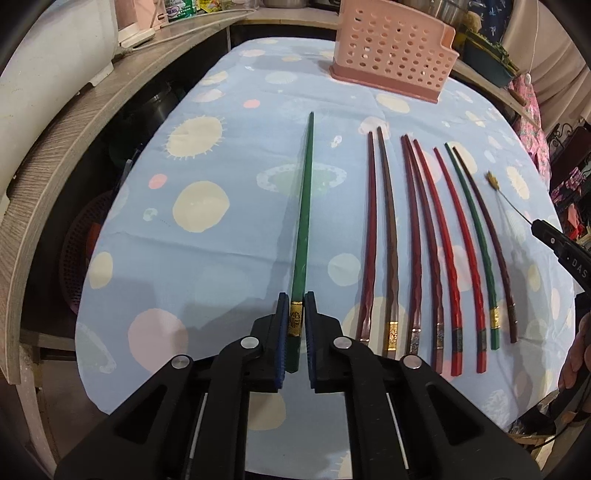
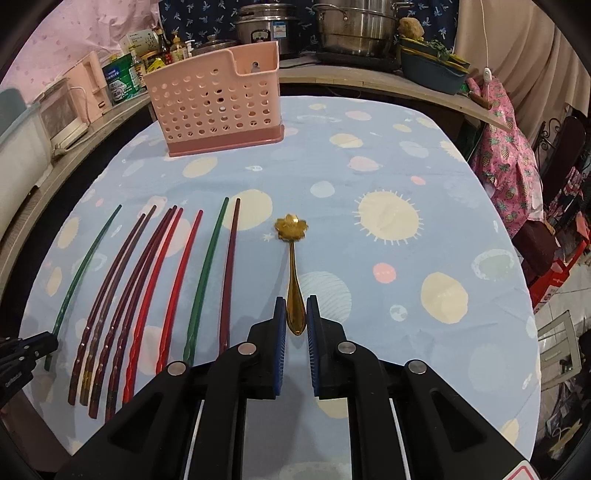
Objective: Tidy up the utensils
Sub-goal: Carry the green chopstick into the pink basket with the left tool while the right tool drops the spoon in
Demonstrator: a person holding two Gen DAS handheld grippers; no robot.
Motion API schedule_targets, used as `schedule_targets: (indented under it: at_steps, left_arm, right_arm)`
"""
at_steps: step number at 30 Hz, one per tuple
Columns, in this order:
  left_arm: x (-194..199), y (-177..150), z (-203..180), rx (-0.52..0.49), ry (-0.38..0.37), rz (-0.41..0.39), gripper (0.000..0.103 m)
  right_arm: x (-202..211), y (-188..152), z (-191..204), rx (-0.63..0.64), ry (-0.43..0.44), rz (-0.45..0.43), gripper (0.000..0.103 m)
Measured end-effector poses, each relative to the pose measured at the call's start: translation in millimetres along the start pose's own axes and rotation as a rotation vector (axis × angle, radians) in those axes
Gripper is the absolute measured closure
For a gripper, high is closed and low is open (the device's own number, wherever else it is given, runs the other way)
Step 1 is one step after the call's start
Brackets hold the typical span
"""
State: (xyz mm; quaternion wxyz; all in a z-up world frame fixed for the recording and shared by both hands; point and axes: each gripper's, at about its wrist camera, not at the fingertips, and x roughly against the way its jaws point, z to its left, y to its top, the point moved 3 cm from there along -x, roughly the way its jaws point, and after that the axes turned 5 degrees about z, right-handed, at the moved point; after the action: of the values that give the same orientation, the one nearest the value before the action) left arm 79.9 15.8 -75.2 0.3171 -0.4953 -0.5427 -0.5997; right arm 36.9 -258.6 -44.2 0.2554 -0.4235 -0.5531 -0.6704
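My left gripper (image 1: 295,297) is shut on the gold-banded end of a green chopstick (image 1: 303,218), which points away over the table. Several red, maroon and green chopsticks (image 1: 424,243) lie in a row to its right; they also show in the right wrist view (image 2: 155,280). My right gripper (image 2: 296,301) is shut on the handle end of a gold flower-shaped spoon (image 2: 291,230) that lies on the cloth. A pink perforated utensil holder (image 1: 393,48) stands at the table's far side; it also shows in the right wrist view (image 2: 218,99).
The table has a blue cloth with dots (image 2: 369,166). A wooden counter (image 1: 55,140) curves around the left and back, with appliances, bottles and steel pots (image 2: 351,29). A pink garment (image 2: 506,147) hangs at right.
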Motion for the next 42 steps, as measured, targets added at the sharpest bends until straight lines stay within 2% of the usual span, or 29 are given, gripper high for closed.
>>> schedule_targets:
  at_steps: [9, 12, 13, 19, 23, 27, 36, 42]
  left_arm:
    - [49.3, 24.8, 8.0, 0.024, -0.022, -0.109, 0.096]
    - [68.6, 41.4, 9.8, 0.026, -0.04, -0.155, 0.096]
    - [74.2, 48.0, 9.5, 0.026, -0.045, -0.17, 0.096]
    - [105.9, 88.6, 4.9, 0.015, -0.057, -0.264, 0.096]
    - [127.7, 122.3, -2.4, 0.007, -0.082, -0.318, 0.096]
    - [153.2, 163.6, -13.7, -0.004, -0.103, -0.387, 0.096]
    - [218.8, 265.2, -39.9, 0.015, -0.136, -0.588, 0.096]
    - [216.0, 316.1, -47.0, 0.036, -0.141, -0.638, 0.096]
  right_arm:
    - [40.1, 20.4, -11.3, -0.046, 0.017, -0.086, 0.093]
    - [49.6, 28.8, -10.8, -0.046, 0.027, -0.112, 0.095]
    - [52.0, 32.3, -10.0, -0.043, 0.032, -0.118, 0.101]
    - [63.9, 49.7, -3.7, -0.033, 0.051, -0.159, 0.101]
    - [75.1, 69.4, -4.3, -0.052, 0.099, -0.189, 0.101]
    - [90.5, 104.1, -4.3, -0.063, 0.133, -0.249, 0.101]
    - [102.5, 219.2, 3.0, -0.105, 0.275, -0.36, 0.101]
    - [74.1, 275.4, 13.1, -0.131, 0.311, -0.37, 0.101]
